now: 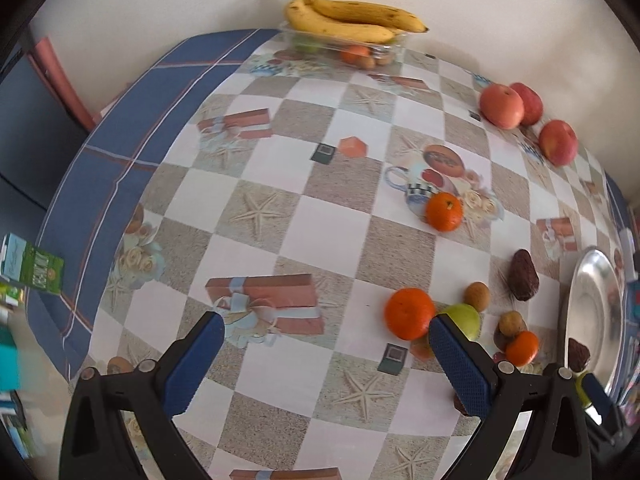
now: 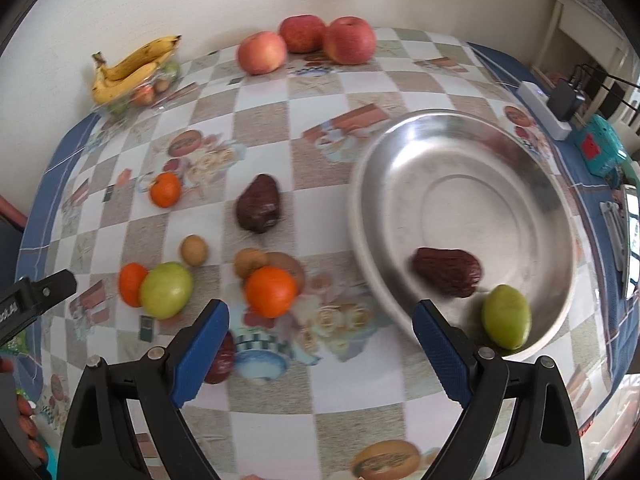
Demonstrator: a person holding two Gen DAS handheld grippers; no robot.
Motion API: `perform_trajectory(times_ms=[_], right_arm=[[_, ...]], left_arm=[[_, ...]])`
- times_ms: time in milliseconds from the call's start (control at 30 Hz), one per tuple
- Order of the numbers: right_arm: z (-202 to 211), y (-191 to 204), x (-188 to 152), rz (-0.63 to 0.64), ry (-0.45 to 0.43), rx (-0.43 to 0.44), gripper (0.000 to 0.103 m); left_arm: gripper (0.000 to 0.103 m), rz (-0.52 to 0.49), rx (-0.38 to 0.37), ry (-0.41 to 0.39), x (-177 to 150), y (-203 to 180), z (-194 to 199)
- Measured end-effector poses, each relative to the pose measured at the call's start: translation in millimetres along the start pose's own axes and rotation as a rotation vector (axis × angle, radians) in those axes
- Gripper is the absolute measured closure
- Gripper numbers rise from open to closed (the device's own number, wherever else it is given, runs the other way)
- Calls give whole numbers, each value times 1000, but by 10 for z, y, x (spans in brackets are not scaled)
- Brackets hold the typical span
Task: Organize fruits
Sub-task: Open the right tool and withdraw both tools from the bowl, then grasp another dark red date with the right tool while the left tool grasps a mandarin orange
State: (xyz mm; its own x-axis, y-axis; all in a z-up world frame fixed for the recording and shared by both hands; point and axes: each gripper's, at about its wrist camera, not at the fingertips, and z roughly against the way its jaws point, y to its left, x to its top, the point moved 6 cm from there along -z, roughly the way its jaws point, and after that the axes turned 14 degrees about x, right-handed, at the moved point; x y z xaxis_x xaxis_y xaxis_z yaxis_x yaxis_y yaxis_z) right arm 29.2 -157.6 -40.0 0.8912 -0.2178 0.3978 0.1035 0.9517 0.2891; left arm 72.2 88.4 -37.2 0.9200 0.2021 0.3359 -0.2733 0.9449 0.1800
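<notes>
left gripper (image 1: 325,360): my black plastic frame, two arms with triangular cut-outs
right gripper (image 2: 320,350): same black build
finger pads (image 2: 200,354): blue, ribbed, rubbery
screws (image 2: 155,353): round silver heads at pivots

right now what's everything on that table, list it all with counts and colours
bananas: one bunch, yellow, on top of the clear tray at the far wall
clear tray: one, holding small fruit under the bananas
apples: three, red-pink, far edge by the wall
oranges: three loose on the cloth, orange
green fruit: two; one on the cloth beside an orange, one in the dish
dark maroon fruit: three seen; one mid-table, one in the dish, one partly hidden by the right tongs
small tan fruit: two, near the oranges
metal dish: one, silver, right side
left tongs: blue pads, open, empty
right tongs: blue pads, open, empty
</notes>
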Motion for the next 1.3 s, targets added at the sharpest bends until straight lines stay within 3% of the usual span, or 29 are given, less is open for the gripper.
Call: perform_trajectory(times_ms=[300, 700, 1067, 1200, 1300], right_arm=[[-194, 315, -121, 34, 74, 63, 10], [-525, 289, -241, -13, 169, 56, 10], [-786, 422, -250, 37, 211, 17, 9], [-892, 472, -251, 55, 227, -8, 1], [-951, 534, -255, 104, 222, -25, 0]], left_arm=[[0, -13, -43, 50, -50, -104, -111], [0, -31, -131, 135, -129, -383, -359], [0, 14, -177, 152, -80, -468, -543], [0, 68, -182, 171, -62, -406, -625], [0, 116, -200, 183, -66, -352, -692]])
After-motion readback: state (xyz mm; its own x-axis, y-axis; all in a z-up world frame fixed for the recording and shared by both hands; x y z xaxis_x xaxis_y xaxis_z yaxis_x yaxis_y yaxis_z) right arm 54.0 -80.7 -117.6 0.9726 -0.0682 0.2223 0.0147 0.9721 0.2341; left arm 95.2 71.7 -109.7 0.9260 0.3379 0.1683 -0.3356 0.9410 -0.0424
